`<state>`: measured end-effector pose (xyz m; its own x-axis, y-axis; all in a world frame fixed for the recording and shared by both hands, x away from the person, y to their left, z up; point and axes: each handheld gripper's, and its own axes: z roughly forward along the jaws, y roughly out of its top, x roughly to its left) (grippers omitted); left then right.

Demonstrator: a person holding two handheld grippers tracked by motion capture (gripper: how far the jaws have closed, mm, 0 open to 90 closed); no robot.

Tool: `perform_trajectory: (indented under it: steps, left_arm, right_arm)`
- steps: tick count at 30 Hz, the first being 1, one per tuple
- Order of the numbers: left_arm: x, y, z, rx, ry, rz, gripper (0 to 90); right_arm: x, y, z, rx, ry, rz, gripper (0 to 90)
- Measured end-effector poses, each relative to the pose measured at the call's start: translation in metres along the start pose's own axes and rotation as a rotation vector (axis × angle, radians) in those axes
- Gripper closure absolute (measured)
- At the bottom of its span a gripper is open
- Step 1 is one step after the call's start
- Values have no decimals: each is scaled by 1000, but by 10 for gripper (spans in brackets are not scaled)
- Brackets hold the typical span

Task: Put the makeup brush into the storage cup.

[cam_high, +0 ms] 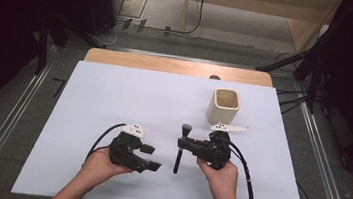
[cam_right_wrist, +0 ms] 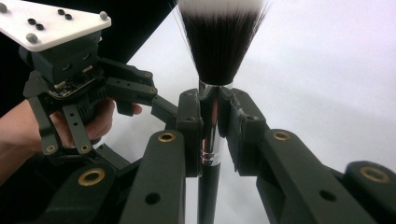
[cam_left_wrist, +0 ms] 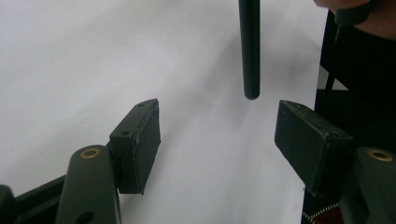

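— Where was the makeup brush (cam_high: 179, 147)?

— It was held above the white surface (cam_high: 114, 97), pinched at its silver ferrule by the jaws of the right gripper (cam_high: 183, 143), bristles toward the far side.

— And the left gripper (cam_high: 153, 158)?

— Its jaws stood spread with nothing between them, just beside the black handle's end. A cream cup (cam_high: 224, 105) stood upright farther back.
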<state>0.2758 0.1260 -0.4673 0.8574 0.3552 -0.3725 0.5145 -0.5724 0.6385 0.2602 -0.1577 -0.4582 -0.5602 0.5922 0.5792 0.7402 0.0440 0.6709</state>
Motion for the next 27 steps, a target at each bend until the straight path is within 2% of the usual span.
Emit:
perform_trajectory:
  steps: [4, 10, 13, 17, 23, 27]
  left_arm:
    - [-1, -1, -2, 15, 32, 45, 316]
    - [-4, -2, -7, 21, 92, 137, 308]
    - [-4, -4, -9, 31, 99, 171, 307]
    - [-3, -7, -13, 28, 95, 189, 304]
    - [-2, -13, -21, 35, 120, 229, 298]
    - [1, -18, -27, 28, 120, 218, 298]
  right_arm:
    - [0, 0, 1, 6, -4, -9, 776]
    - [0, 0, 0, 14, -1, -19, 775]
    - [-1, 1, 0, 17, -1, -24, 775]
    - [0, 1, -1, 17, 0, -32, 775]
    - [0, 2, -1, 27, -9, -43, 775]
    - [0, 2, -1, 31, -7, -39, 776]
